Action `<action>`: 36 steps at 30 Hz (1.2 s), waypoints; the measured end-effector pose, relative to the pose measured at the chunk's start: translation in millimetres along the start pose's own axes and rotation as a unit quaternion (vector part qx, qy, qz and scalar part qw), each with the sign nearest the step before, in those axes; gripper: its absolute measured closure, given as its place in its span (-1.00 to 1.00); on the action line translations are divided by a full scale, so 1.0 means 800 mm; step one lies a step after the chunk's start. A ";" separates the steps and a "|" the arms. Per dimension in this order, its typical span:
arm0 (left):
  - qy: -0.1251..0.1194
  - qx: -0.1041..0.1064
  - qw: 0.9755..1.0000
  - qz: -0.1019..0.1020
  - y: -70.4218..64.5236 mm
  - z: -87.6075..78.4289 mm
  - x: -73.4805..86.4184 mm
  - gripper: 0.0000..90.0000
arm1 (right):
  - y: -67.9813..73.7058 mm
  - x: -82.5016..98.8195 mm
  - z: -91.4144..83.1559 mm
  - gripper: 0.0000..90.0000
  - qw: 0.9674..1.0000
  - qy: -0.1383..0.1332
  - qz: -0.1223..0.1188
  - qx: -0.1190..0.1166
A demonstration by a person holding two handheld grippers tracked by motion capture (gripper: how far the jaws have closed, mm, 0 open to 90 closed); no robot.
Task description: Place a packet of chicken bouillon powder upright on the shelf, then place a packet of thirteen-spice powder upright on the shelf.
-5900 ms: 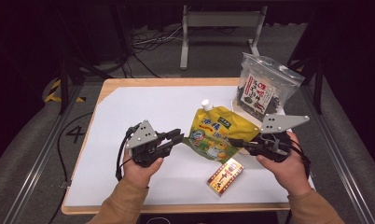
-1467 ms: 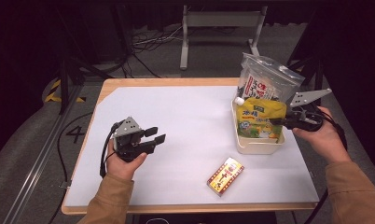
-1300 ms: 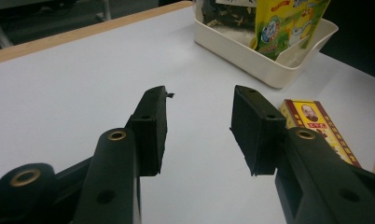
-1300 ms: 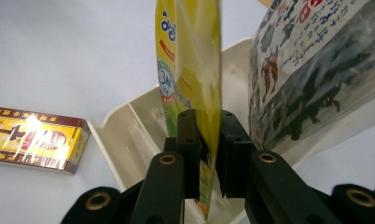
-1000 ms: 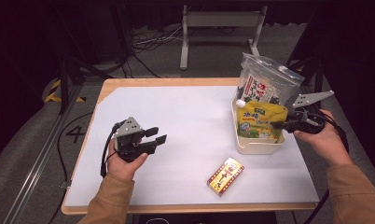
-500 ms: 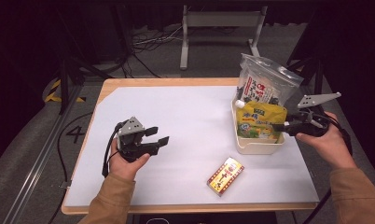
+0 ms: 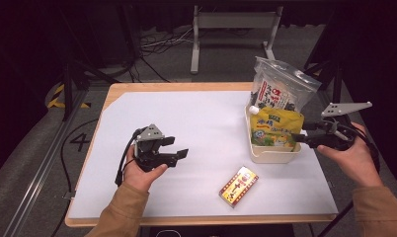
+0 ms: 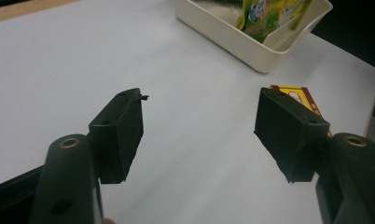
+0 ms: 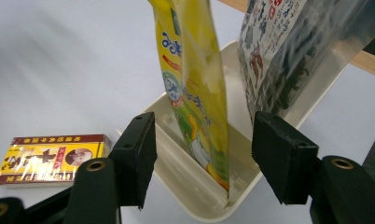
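A glossy yellow plastic pouch [image 9: 195,93] stands in a smooth matt cream plastic tub [image 7: 273,154], behind it a shiny clear bag [image 7: 285,89], beside the tub a glossy cellophane-wrapped box [image 7: 239,185], all on matt white sheet [image 7: 196,123] over wood.

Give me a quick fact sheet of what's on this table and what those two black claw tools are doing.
Surface: white table
Container: cream tub at the right side
In the tub: yellow pouch standing upright, clear bag of dark contents behind it
Loose item: small yellow and red box lying flat in front of the tub
Right gripper: beside the tub, jaws just been opening, apart on either side of the pouch, not pressing it
Left gripper: over bare table, jaws just been opening, nothing between them
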State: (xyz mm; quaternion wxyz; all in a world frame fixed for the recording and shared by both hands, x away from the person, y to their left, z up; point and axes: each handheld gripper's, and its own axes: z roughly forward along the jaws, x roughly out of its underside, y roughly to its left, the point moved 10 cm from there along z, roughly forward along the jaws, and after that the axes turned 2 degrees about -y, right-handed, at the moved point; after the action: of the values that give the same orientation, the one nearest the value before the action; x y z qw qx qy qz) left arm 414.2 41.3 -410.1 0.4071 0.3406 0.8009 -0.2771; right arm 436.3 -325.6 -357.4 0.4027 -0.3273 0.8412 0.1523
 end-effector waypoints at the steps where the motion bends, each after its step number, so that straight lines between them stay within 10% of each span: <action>1: 0.008 0.004 1.000 -0.007 -0.005 0.003 0.002 -0.30 | 0.003 0.000 -0.003 -0.11 1.000 0.000 0.001 0.001; 24: 0.048 0.084 0.995 0.006 -0.067 0.035 -0.002 -0.38 | 0.047 0.021 -0.008 -0.12 1.000 -0.020 0.001 -0.002; 36: 0.060 0.086 0.994 0.011 -0.078 0.053 0.002 -0.51 | 0.057 0.034 0.005 -0.14 0.997 -0.058 0.037 -0.028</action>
State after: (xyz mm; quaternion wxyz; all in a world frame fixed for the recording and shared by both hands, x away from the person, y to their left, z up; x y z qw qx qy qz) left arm 384.8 -27.3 -422.7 0.3306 0.3989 0.7931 -0.3202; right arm 395.1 -301.3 -381.1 0.4360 -0.2979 0.8231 0.2089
